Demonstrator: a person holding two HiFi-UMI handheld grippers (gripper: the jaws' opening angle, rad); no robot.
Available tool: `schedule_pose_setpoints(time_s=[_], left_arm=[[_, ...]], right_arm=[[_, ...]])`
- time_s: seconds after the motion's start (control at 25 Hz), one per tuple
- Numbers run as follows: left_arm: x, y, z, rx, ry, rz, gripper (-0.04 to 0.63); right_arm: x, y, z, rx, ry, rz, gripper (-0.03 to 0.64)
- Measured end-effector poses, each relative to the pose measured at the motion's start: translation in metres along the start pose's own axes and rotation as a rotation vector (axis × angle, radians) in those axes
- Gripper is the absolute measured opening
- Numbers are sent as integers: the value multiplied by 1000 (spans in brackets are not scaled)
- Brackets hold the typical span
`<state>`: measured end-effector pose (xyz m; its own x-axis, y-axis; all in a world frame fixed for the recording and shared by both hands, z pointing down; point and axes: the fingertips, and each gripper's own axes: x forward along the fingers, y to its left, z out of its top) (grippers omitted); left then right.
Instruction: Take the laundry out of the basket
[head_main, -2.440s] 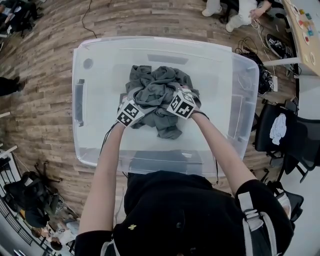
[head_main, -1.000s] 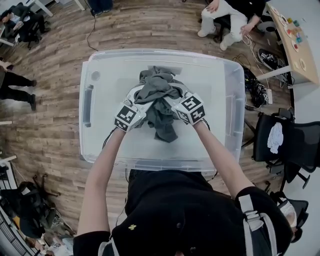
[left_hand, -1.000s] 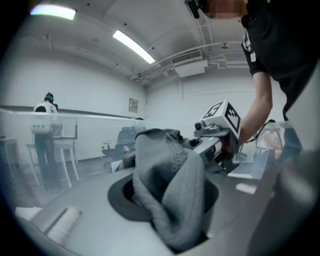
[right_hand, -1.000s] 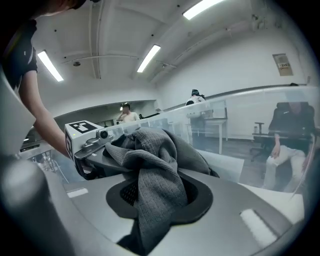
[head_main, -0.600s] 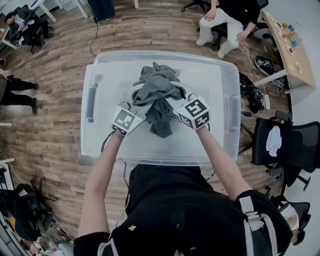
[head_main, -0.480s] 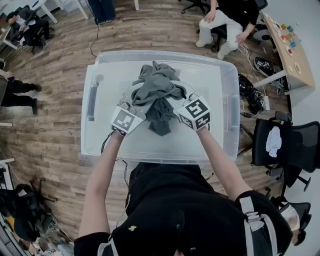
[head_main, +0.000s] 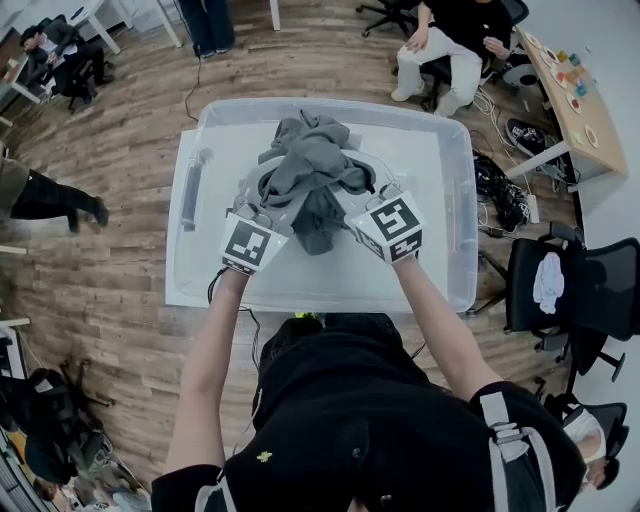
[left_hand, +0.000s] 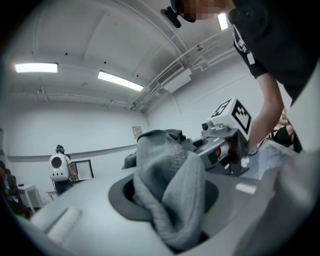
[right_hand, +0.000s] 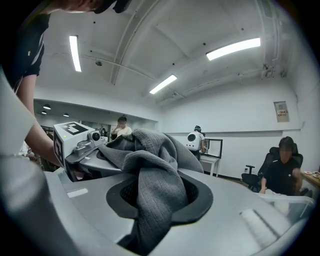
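A crumpled grey garment (head_main: 308, 175) hangs in the air over the clear plastic basket (head_main: 455, 215), which looks bare inside. My left gripper (head_main: 265, 200) grips its left side and my right gripper (head_main: 352, 200) its right side. Both are shut on the cloth. In the left gripper view a thick grey fold (left_hand: 172, 190) is squeezed between the jaws, and the right gripper's marker cube (left_hand: 231, 114) shows behind it. In the right gripper view the knit cloth (right_hand: 152, 190) fills the gap between the jaws, with the left gripper's cube (right_hand: 70, 135) beyond.
The basket stands on a wood floor. A black chair (head_main: 560, 280) with a white cloth on it is to the right, beside cables (head_main: 500, 195). A table (head_main: 575, 100) with small items is at the far right. A seated person (head_main: 450, 50) is behind the basket.
Both grippers have raised the grey garment from the basket's bottom until it hangs free above it. The grips have stayed the same.
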<state>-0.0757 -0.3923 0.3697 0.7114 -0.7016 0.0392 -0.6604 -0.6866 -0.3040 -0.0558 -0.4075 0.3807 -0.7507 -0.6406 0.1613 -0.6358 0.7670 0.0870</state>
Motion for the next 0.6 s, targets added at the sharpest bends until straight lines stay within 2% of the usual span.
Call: schedule_pose_setpoints(time_s=[0.24,0.44,0.6], left_arm=[[-21,4,34,50,-44,15,107],[-43,3,59,33,-88,26,107],[-51,-3,68,50,-97,22,107]], right_arm=[[-10,17,36,-17,-61,-25,100],[-21,34,64,-58,-103,-49,100],[-32,42,71,-70,-119,-76,100]])
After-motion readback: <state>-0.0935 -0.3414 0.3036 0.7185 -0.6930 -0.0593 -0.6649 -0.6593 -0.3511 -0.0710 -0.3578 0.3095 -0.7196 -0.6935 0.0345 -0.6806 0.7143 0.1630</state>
